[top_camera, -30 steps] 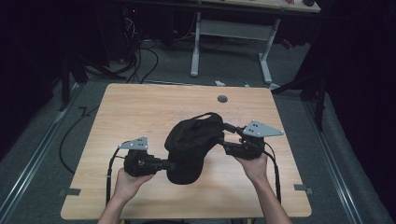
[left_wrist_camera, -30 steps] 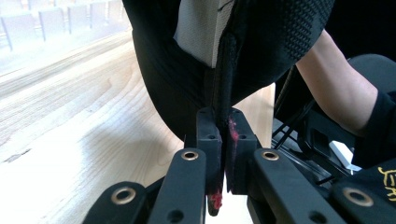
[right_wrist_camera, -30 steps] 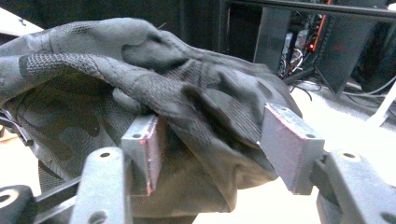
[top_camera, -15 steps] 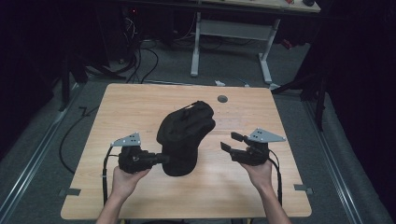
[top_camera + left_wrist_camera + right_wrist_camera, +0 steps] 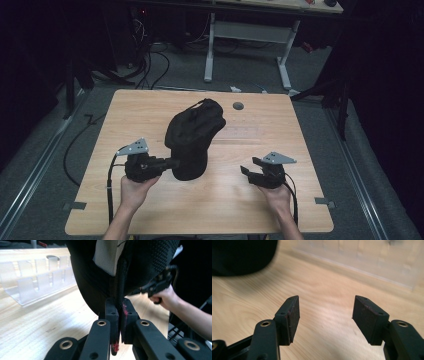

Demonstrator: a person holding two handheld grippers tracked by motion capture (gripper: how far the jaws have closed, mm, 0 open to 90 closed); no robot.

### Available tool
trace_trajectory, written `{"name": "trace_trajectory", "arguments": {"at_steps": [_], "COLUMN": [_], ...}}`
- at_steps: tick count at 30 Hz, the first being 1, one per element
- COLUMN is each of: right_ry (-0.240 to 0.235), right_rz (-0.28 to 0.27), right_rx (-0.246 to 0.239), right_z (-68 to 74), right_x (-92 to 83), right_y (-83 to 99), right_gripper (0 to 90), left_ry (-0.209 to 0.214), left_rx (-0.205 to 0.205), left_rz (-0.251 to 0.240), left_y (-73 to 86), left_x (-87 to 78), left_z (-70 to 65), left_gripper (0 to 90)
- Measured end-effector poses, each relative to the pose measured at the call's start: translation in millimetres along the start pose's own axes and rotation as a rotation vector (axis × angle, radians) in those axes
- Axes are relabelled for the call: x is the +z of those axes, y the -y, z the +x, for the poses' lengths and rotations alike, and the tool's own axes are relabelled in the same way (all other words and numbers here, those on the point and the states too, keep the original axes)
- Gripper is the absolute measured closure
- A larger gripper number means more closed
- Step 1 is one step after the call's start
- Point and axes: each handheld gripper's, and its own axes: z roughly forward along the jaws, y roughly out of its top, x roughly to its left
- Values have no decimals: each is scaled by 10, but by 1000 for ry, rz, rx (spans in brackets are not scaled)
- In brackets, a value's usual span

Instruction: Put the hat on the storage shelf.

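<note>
A black cap [image 5: 192,132] stands up off the wooden table [image 5: 215,210], left of the middle. My left gripper [image 5: 172,163] is shut on its lower edge; in the left gripper view the jaws [image 5: 120,312] pinch the cap's [image 5: 150,262] dark fabric, whose pale lining shows above. My right gripper [image 5: 247,170] sits apart from the cap, toward the table's right front, and is open. In the right gripper view its pads [image 5: 292,315] stand wide over bare wood, with the cap [image 5: 239,255] blurred at the upper left.
A clear plastic rack [image 5: 37,275] with several slots lies on the table behind the cap, also visible as a clear rack [image 5: 367,257] in the right gripper view. A round grommet hole [image 5: 238,106] sits near the far edge. Cables trail on the floor beyond.
My right gripper has let go of the cap, opened, and drawn back right and toward the person. My left gripper has kept hold and carried the cap slightly left.
</note>
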Motion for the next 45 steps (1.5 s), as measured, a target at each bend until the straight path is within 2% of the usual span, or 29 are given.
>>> {"name": "trace_trajectory", "arguments": {"at_steps": [1,2,5,9,14,19,25,29,38,45], "right_ry": [0,26,78,122,172,188,199,199,200,200], "right_rz": [0,37,71,106,151,132,134,134,134,134], "right_rx": [0,18,15,48,51,59,68,67,66,66], "right_z": [0,-22,-44,-88,-100,-85,-93,-92,-89,-89], "right_x": [0,56,105,153,218,226,238,237,237,237], "right_y": [0,90,160,244,313,331,323,323,324,324], "right_gripper": [387,388,393,392,383,376,364,363,363,363], "left_ry": [0,-18,-36,-46,-50,-71,-97,-110,-153,-187], "left_rx": [0,0,1,2,2,7,10,-7,18,23], "left_rz": [0,-12,-18,-24,-29,-40,-69,-88,-103,-117], "left_y": [0,-4,-15,-27,-39,-69,-107,-130,-287,-389], "left_x": [0,-13,-20,-18,-15,-10,-9,16,44,55], "left_z": [0,-1,0,1,16,40,69,111,156,221], "left_gripper": [866,866,866,866,865,866,866,866,865,865]}}
